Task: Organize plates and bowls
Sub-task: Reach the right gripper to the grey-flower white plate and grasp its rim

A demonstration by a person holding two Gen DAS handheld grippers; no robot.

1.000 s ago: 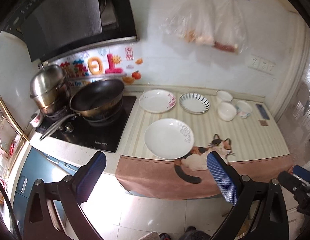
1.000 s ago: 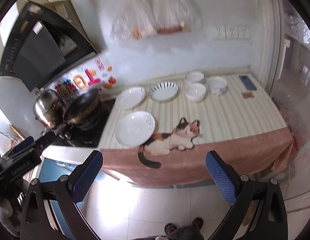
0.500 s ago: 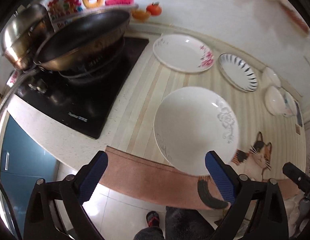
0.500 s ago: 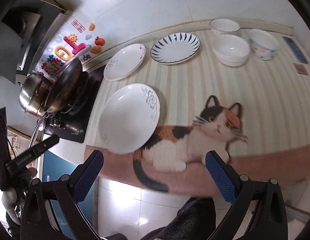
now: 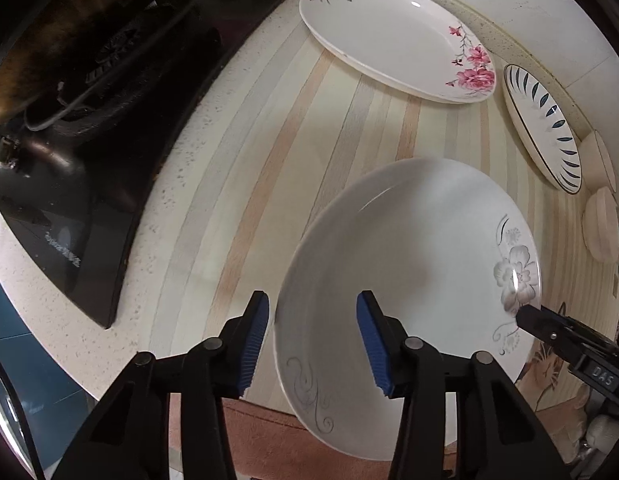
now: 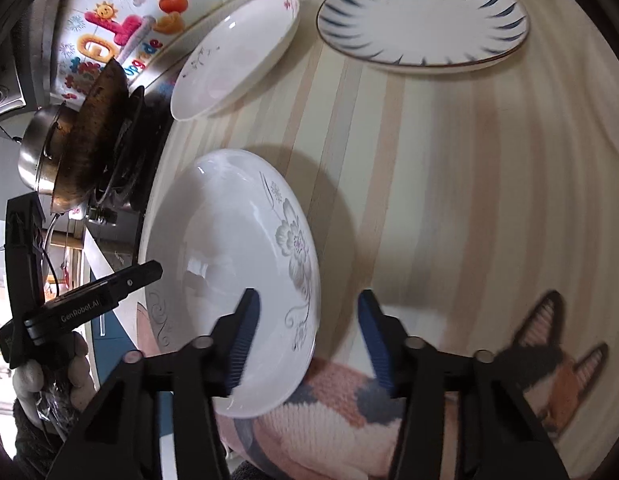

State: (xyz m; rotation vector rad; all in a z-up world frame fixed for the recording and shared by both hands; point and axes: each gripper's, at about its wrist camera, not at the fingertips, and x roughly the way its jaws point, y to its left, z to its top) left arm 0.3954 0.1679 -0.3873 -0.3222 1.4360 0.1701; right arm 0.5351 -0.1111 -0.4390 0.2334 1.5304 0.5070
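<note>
I am straddling the grey-flowered plate's point(image 5: 409, 248) rim with my half-open left claw point(image 5: 312, 338) and right claw point(image 6: 305, 334), readying a two-sided lift.

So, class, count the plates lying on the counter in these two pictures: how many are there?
3. The grey-flower plate lies nearest, between the two grippers; the pink-flower plate sits behind it by the stove; the blue-striped plate sits right of that. Others may be out of view.

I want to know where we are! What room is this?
Most likely a home kitchen. There's a black cooktop with a wok and a steel pot on it, and plates like the flowered plate on the counter.
</note>
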